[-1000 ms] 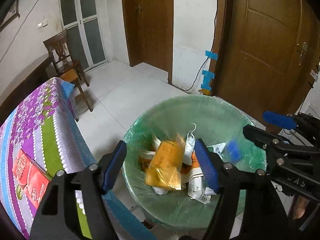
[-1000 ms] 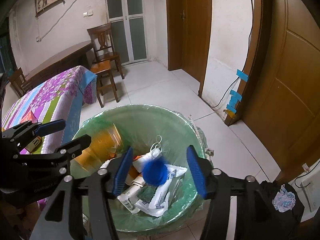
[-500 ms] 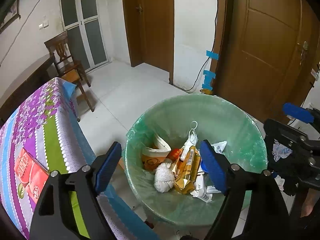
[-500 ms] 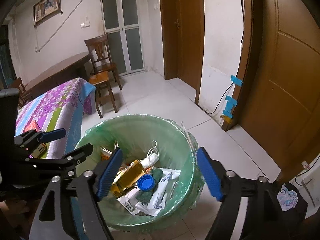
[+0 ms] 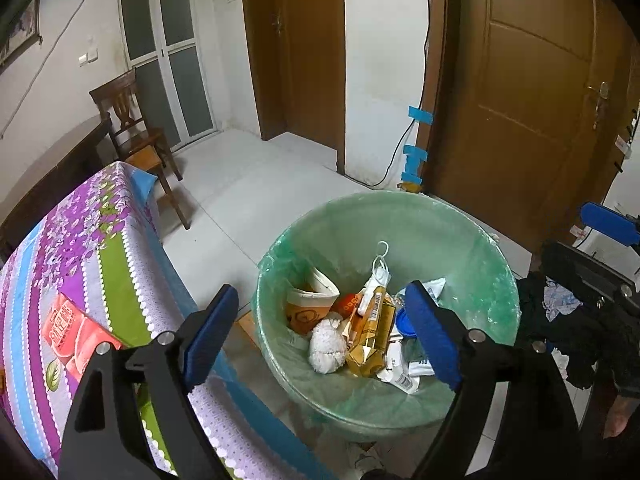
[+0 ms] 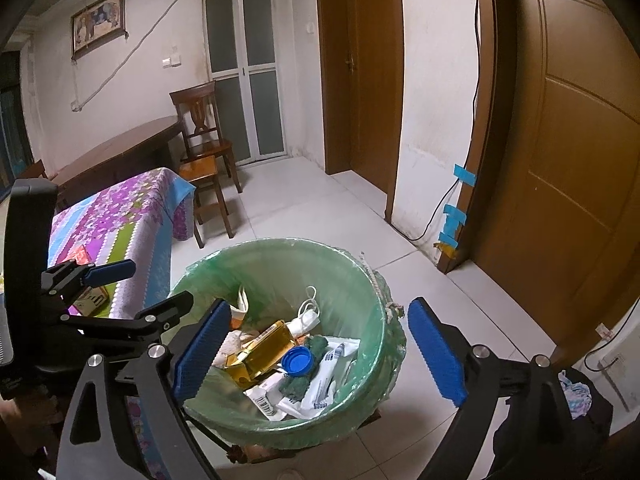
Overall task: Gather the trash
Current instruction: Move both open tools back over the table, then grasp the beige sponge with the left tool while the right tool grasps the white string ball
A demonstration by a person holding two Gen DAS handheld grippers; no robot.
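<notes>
Two handheld grippers hover above a trash bin [image 5: 472,240] lined with a green plastic bag, standing on the tiled floor just beside a table [image 5: 80,248] under a purple floral cloth. The left gripper [image 5: 320,336] has its blue pads spread and its jaws opening, nothing between them but the view down into the bin. The right gripper [image 6: 320,350] is likewise released, its jaws opening wide and empty over the rim. Inside the bin lie a yellow carton [image 6: 266,350], a blue bottle cap [image 6: 297,361], a paper cup [image 5: 310,304], a crumpled white tissue ball [image 5: 327,346], a face mask [image 5: 378,276] and white printed wrappers [image 6: 324,376]. A red box [image 5: 72,334] rests on the tablecloth. A wooden chair [image 6: 202,136] stands by the glass door.
</notes>
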